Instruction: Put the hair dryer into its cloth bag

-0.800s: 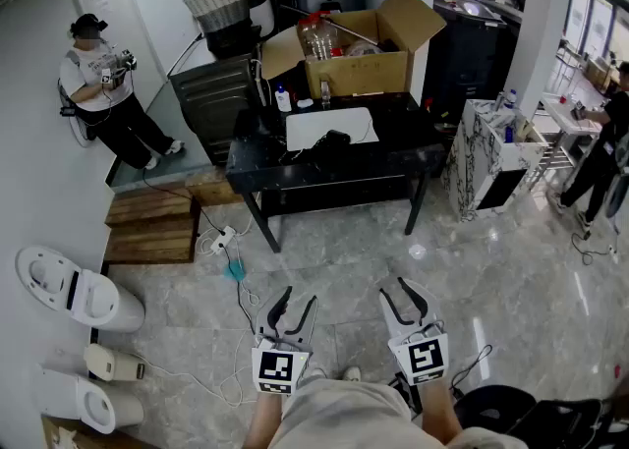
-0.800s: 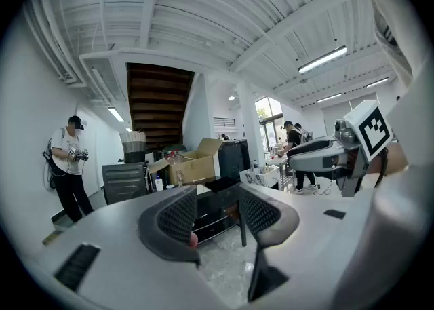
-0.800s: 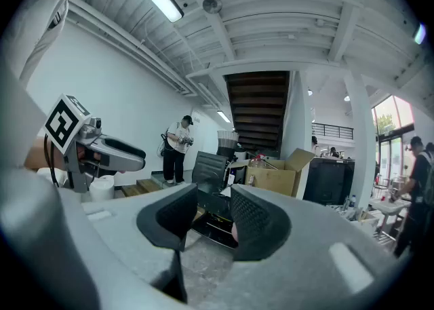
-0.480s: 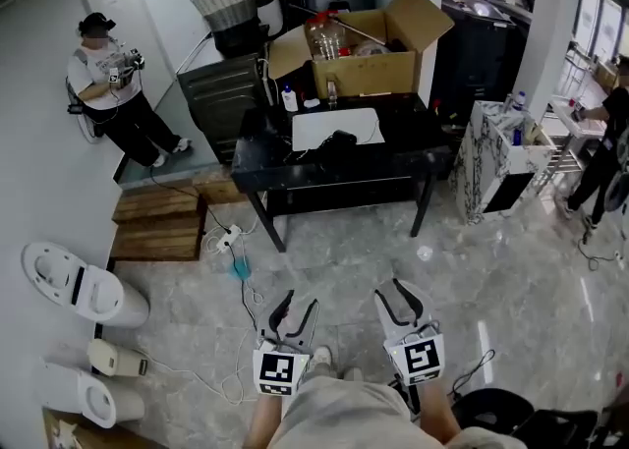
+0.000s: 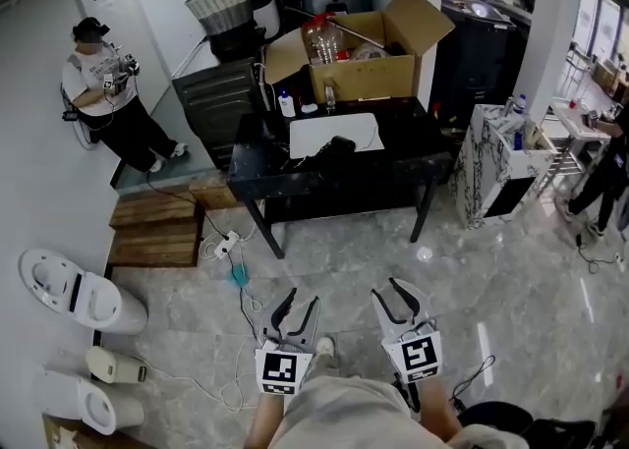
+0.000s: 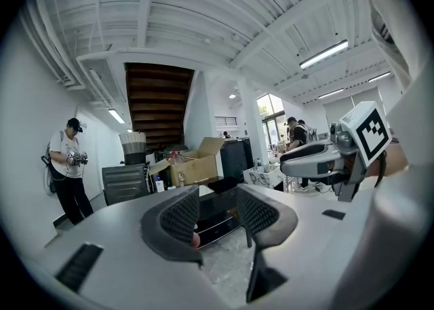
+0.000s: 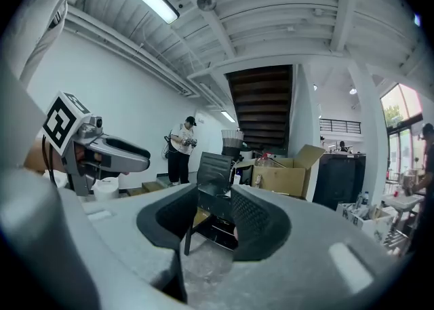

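Nearest, the left tongs and the right tongs are held side by side over the pale floor, a shoe showing between their marker cubes; the left tongs stand open with nothing but floor between the jaws; the right tongs are open too, and just as empty; both point towards the black counter, well short of it; to the left of them a white cable runs across the floor to a power strip, and two white toilets lie near the wall; beyond the strip sits a stack of wooden steps; on the counter a white bag lies flat near the middle, and the dark dryer rests on its front edge, outside it, its cord trailing over the cloth; behind the bag stands a small white bottle, then an open cardboard box with a clear jar in it; right of the counter is a marble-patterned cabinet; far left, a person in a white top stands against the wall holding something in both hands.
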A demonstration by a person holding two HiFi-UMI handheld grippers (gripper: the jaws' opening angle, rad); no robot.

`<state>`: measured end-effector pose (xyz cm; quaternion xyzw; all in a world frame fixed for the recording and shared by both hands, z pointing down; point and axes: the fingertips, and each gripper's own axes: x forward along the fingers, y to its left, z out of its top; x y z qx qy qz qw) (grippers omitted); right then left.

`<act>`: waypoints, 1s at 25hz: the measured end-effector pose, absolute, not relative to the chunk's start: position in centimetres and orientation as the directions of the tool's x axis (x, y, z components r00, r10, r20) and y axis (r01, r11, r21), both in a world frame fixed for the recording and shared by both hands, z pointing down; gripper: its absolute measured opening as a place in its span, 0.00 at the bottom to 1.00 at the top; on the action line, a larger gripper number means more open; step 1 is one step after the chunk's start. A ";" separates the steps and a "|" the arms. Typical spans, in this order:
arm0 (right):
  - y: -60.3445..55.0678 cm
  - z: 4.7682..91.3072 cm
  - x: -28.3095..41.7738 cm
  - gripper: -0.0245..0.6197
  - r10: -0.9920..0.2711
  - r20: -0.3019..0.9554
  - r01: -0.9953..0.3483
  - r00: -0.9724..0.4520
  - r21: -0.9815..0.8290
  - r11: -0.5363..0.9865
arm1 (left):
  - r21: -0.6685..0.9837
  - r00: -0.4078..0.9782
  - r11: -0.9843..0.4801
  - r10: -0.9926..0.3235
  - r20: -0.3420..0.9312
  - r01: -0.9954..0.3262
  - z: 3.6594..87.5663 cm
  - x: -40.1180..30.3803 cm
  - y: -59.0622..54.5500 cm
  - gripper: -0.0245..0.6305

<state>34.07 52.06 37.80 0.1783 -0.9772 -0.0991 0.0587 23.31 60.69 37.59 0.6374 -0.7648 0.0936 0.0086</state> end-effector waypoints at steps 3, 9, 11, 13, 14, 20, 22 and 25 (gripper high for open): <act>51.1 38.0 32.4 0.28 -0.358 0.091 -0.332 -0.929 0.221 0.917 | -0.134 -0.177 0.162 -0.978 0.109 -0.978 37.3 21.9 59.7 0.30; 49.0 37.6 28.4 0.28 -0.358 0.105 -0.326 -0.928 0.236 0.915 | -0.111 -0.179 0.166 -0.975 0.128 -0.980 37.5 17.8 57.2 0.29; 48.1 37.6 27.2 0.28 -0.367 0.107 -0.335 -0.924 0.233 0.913 | -0.111 -0.175 0.161 -0.976 0.128 -0.981 37.6 16.5 56.2 0.29; 47.1 37.5 25.9 0.28 -0.376 0.108 -0.344 -0.920 0.235 0.909 | -0.111 -0.167 0.153 -0.978 0.128 -0.982 37.5 15.1 55.3 0.28; 46.6 37.5 25.3 0.28 -0.380 0.109 -0.347 -0.919 0.238 0.907 | -0.109 -0.164 0.150 -0.978 0.129 -0.983 37.5 14.4 54.8 0.28; 44.5 38.1 22.0 0.28 -0.401 0.147 -0.368 -0.904 0.208 0.906 | -0.101 -0.151 0.138 -0.979 0.135 -0.985 37.7 10.6 52.3 0.26; 43.9 38.2 20.9 0.28 -0.398 0.148 -0.361 -0.905 0.226 0.905 | -0.103 -0.141 0.128 -0.982 0.129 -0.986 37.6 9.7 51.5 0.26; 43.0 38.3 19.4 0.28 -0.408 0.166 -0.373 -0.898 0.207 0.904 | -0.104 -0.125 0.112 -0.984 0.127 -0.988 37.7 8.4 50.5 0.26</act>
